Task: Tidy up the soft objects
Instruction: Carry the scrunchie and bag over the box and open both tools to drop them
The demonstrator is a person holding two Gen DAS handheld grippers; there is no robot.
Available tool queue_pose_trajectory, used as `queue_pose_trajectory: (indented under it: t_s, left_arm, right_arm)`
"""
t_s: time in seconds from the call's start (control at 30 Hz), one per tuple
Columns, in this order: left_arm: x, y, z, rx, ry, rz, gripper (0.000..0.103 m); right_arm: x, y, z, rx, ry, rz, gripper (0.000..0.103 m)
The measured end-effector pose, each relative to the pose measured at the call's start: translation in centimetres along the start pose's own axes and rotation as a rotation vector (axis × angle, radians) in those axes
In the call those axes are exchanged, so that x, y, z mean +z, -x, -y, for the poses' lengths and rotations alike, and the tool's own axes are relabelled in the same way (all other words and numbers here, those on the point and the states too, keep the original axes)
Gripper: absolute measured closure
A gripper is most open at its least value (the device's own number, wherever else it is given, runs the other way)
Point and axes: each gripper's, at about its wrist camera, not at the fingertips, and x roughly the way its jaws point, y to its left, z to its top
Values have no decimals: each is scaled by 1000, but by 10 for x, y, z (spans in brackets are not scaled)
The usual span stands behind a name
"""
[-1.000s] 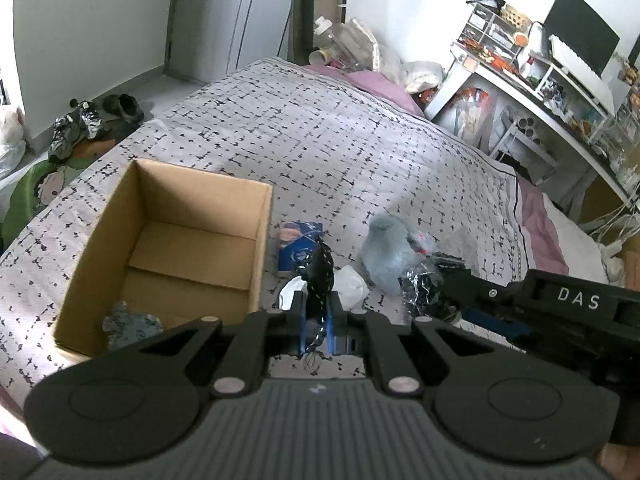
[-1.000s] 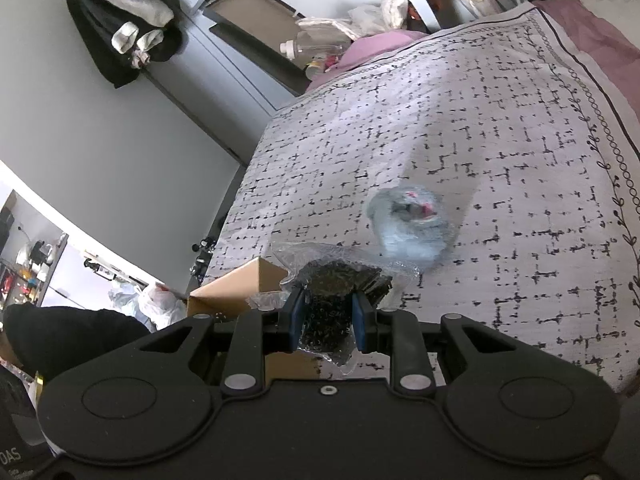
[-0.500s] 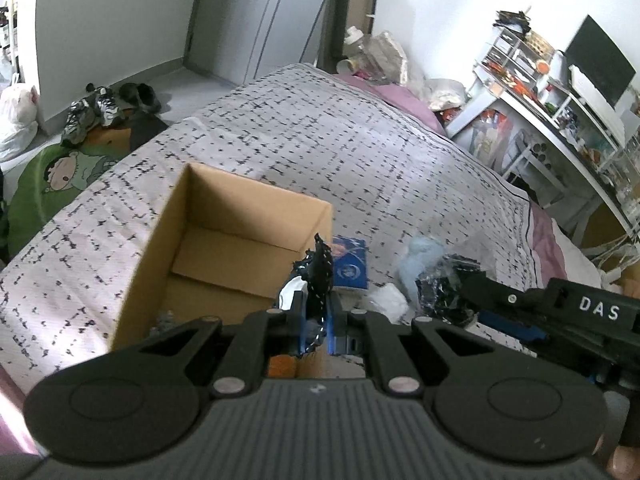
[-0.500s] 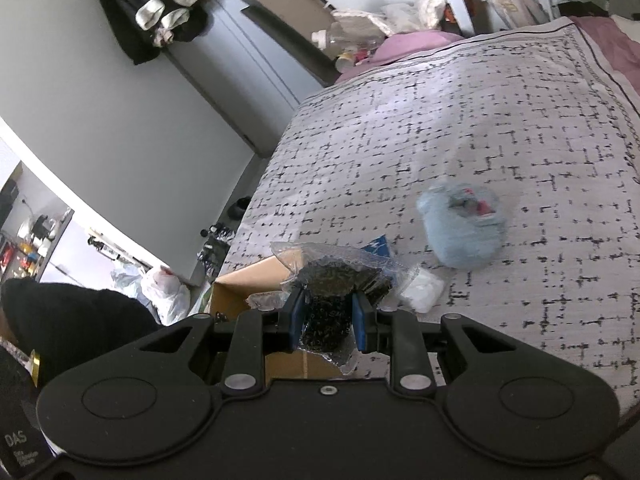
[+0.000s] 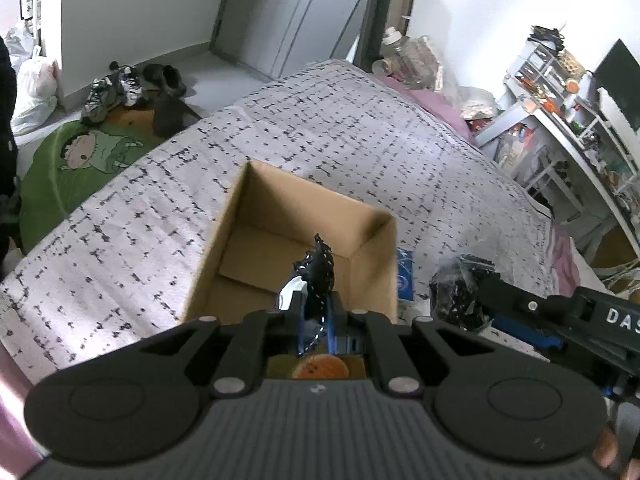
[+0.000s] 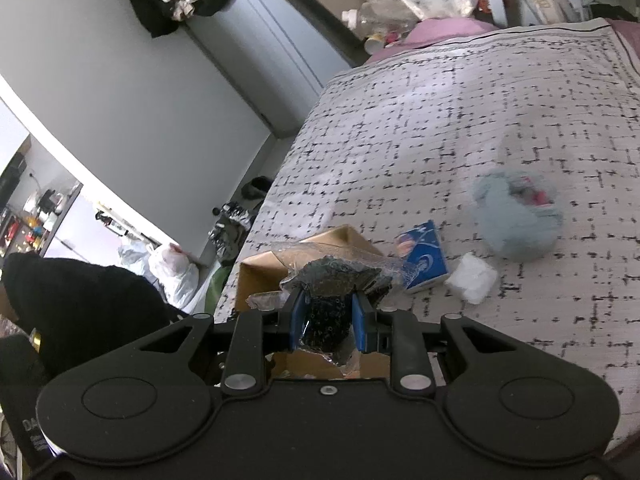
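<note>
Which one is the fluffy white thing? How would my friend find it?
Start at the patterned bed and find the cardboard box. Just right of it lies a blue packet, then the fluffy white thing, below the bigger pale blue bundle. It is the only small, all-white puff.

bedspread (image 5: 360, 140): we see pale grey-white with a black dashed grid
cardboard box (image 5: 280, 208): plain tan
held cloth (image 5: 318, 268): black with white dots
bagged item (image 6: 334, 280): black, in clear plastic
plush (image 6: 516, 216): light blue, bit of red
floor mat (image 5: 72, 164): green, cartoon kid

Black dotted cloth (image 5: 318, 276) above open cardboard box (image 5: 288, 216), bagged black bundle (image 6: 326, 304) beside it
</note>
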Motion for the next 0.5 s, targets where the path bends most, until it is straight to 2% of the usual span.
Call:
queue_pose_trajectory:
  t_s: [0.2, 0.37, 0.5]
  left_arm:
    - [7, 1, -13, 41, 19, -2, 90]
    - [8, 3, -24, 42, 52, -21, 89]
    - [7, 6, -30, 51, 75, -28, 85]
  right_arm:
    - [-1, -11, -15, 28, 14, -25, 78]
    - [-5, -20, -23, 41, 20, -56, 77]
    - [-7, -23, -27, 61, 18, -69, 67]
